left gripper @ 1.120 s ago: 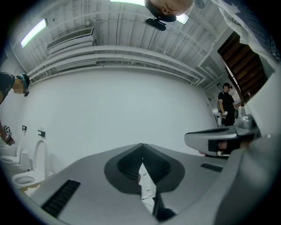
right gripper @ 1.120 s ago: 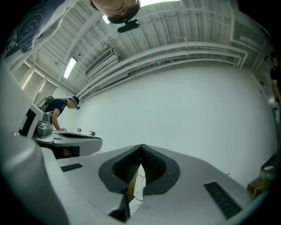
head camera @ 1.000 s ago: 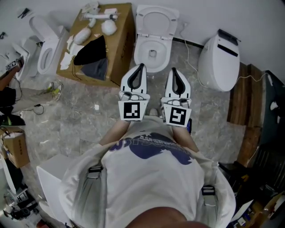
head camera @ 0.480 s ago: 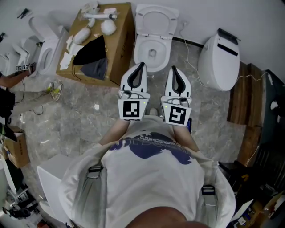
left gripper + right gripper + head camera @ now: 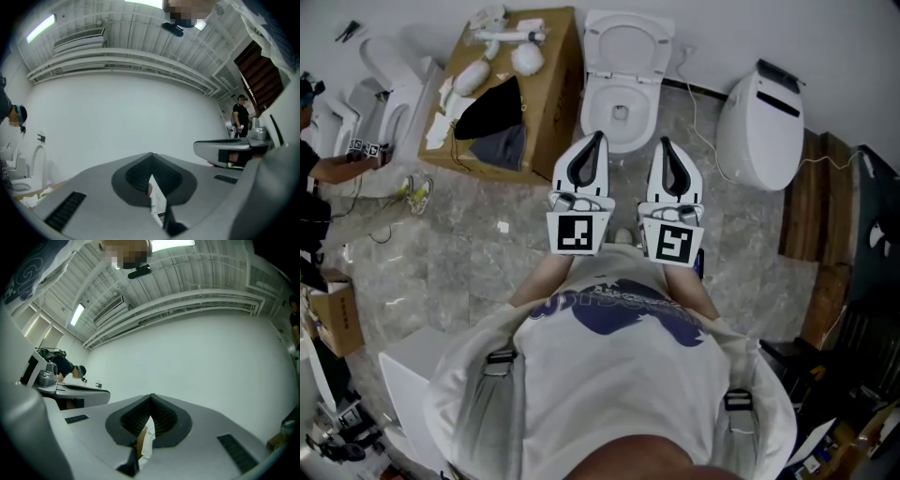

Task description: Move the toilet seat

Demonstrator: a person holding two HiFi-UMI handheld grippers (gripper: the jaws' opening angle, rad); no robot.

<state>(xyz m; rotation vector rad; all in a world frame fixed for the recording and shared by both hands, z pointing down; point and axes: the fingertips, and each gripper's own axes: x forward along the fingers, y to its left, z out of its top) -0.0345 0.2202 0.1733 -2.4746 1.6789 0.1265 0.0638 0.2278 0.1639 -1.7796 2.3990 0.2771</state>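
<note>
Cardboard box (image 5: 555, 89): floor's far edge, left of toilet. Left gripper (image 5: 597, 141): jaws closed together, empty, short of bowl. Toilet seat (image 5: 630, 45): raised against wall at floor's far edge, untouched. Right gripper (image 5: 667, 146): jaws closed, empty. Task judged unstarted; whole move remains.

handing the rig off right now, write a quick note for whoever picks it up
Left gripper: shut, empty, held out in front of the body.
Right gripper: shut, empty, beside the left one.
Toilet: straight ahead on the floor, against the wall. Its toilet seat appears to stand raised with the lid, as far as the head view shows. Neither gripper touches it.
Done: no contact with the seat yet.
Left: reach forward, take the seat, move it.
</note>
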